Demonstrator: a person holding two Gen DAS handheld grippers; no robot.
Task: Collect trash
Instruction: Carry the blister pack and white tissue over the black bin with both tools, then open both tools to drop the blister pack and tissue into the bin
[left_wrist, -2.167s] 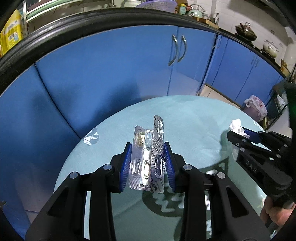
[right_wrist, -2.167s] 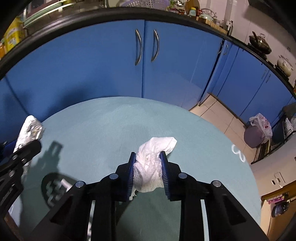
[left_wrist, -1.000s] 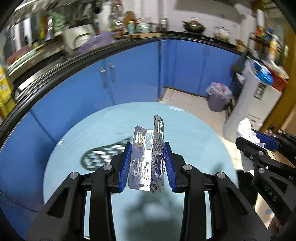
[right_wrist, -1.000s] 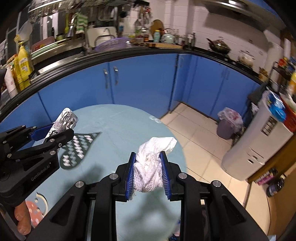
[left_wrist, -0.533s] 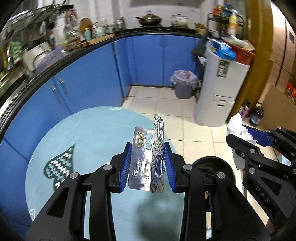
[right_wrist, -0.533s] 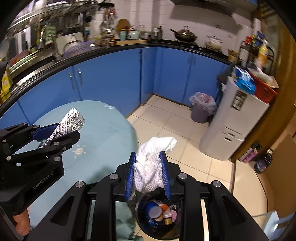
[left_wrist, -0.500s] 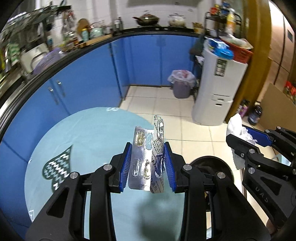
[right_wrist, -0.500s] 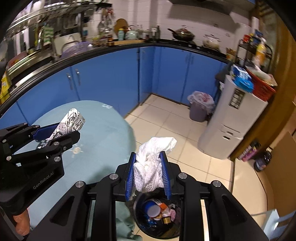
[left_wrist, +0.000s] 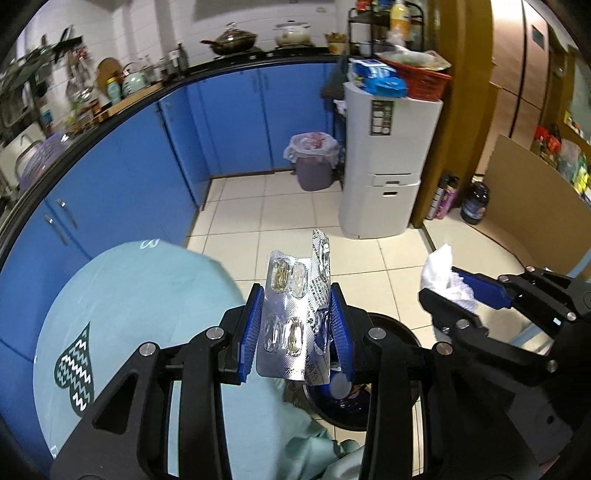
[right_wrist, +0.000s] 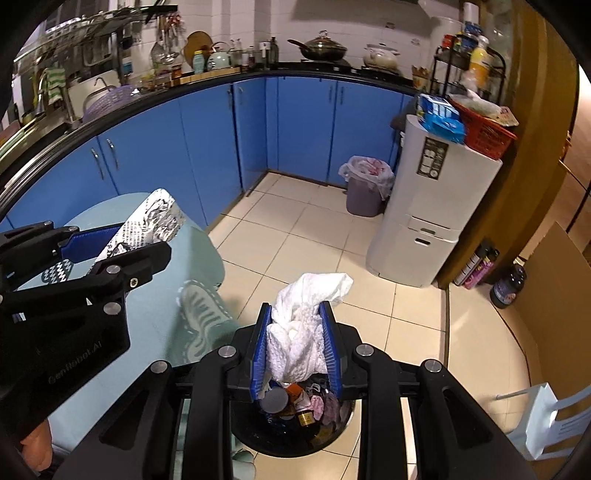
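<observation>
The black bin (right_wrist: 295, 435) on the floor holds mixed trash: small jars, wrappers and pinkish scraps. Right above its opening, the right gripper (right_wrist: 298, 345) has its jaws clamped on a crumpled white tissue (right_wrist: 306, 325). Beside the bin, at the edge of the round table (left_wrist: 140, 291), the left gripper (left_wrist: 297, 332) pinches a folded silver pill pack (left_wrist: 295, 314) upright. Both grippers point forward, tilted down toward the bin.
</observation>
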